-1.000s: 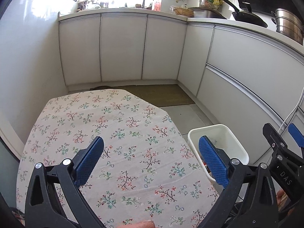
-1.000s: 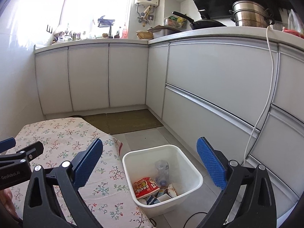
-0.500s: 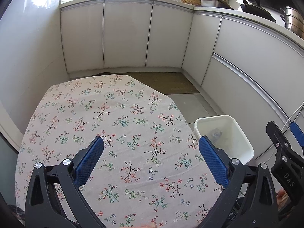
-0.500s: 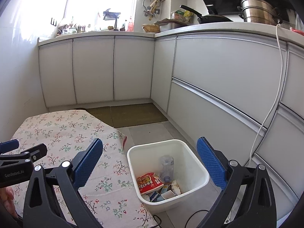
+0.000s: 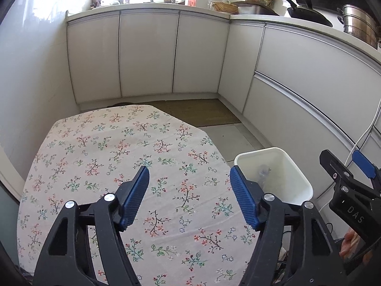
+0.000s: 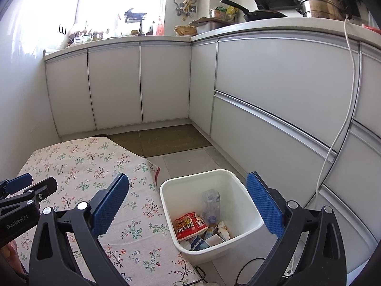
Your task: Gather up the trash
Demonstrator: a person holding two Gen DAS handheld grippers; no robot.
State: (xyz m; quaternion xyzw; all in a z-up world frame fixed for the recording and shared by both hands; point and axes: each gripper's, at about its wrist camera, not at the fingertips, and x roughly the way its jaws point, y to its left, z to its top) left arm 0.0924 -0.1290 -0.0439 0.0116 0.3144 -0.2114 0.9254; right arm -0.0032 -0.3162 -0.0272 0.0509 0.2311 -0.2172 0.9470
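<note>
Your left gripper (image 5: 189, 194) is closing on nothing over the floral tablecloth (image 5: 114, 147); your right gripper (image 6: 188, 205) gapes empty. Beside the tabletop's right edge, the white bin (image 6: 240, 186) holds a snack wrapper (image 6: 189, 224), plastic bottle (image 6: 210, 205) and scraps.

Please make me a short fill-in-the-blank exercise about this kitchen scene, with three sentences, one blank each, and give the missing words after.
1. The white bin stands on the floor beside the table with the ____ tablecloth.
2. The red snack packet lies inside the ____.
3. A clear plastic ____ stands in the bin next to the packet.

Missing words: floral; bin; bottle
</note>
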